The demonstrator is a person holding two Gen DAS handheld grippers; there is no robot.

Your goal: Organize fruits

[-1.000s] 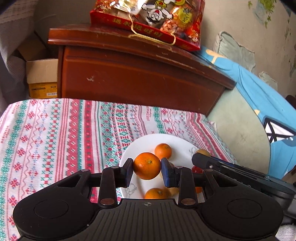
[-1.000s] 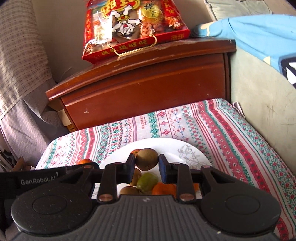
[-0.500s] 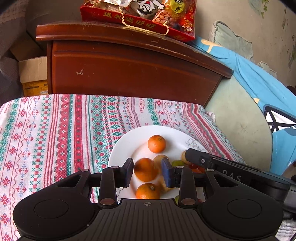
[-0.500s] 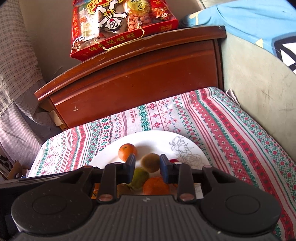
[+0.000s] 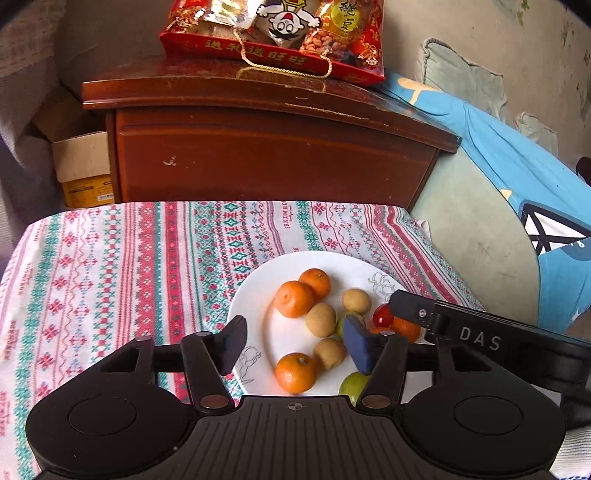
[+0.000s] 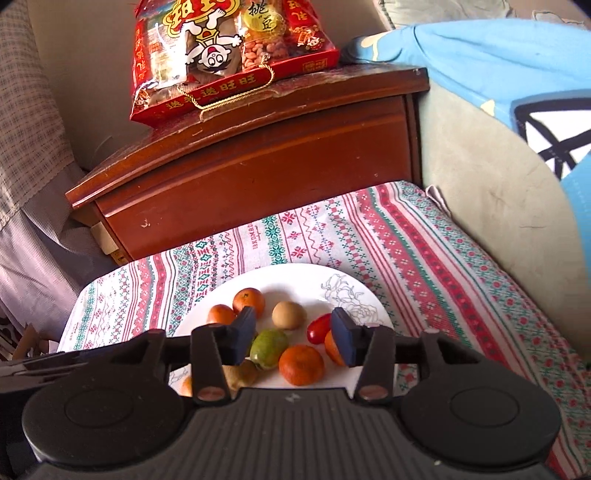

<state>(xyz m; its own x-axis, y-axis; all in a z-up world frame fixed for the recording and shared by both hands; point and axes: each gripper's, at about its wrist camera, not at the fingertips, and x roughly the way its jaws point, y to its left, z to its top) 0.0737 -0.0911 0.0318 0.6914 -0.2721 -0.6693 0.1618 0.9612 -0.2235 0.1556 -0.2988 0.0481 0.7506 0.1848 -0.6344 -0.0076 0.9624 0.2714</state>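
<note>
A white plate (image 5: 255, 295) sits on the patterned cloth and holds oranges (image 5: 293, 299), brown kiwis (image 5: 320, 319), a green fruit (image 6: 269, 348) and a red cherry tomato (image 6: 318, 328). My left gripper (image 5: 295, 349) is open and empty above the plate's near side, over an orange (image 5: 295, 372). My right gripper (image 6: 293, 334) is open and empty above the plate (image 6: 295, 275), with the green fruit and an orange (image 6: 301, 364) below it. The right gripper's arm (image 5: 480, 336) shows at the right of the left wrist view.
A dark wooden cabinet (image 5: 266, 155) stands behind the clothed table (image 5: 110, 266), with a red snack bag (image 5: 273, 33) on top. A cardboard box (image 5: 81, 170) sits at its left. A green cushion and blue fabric (image 5: 491, 155) lie at the right.
Both grippers opened and drew back. The left let go of its orange and the right let go of its kiwi; both fruits now lie on the plate.
</note>
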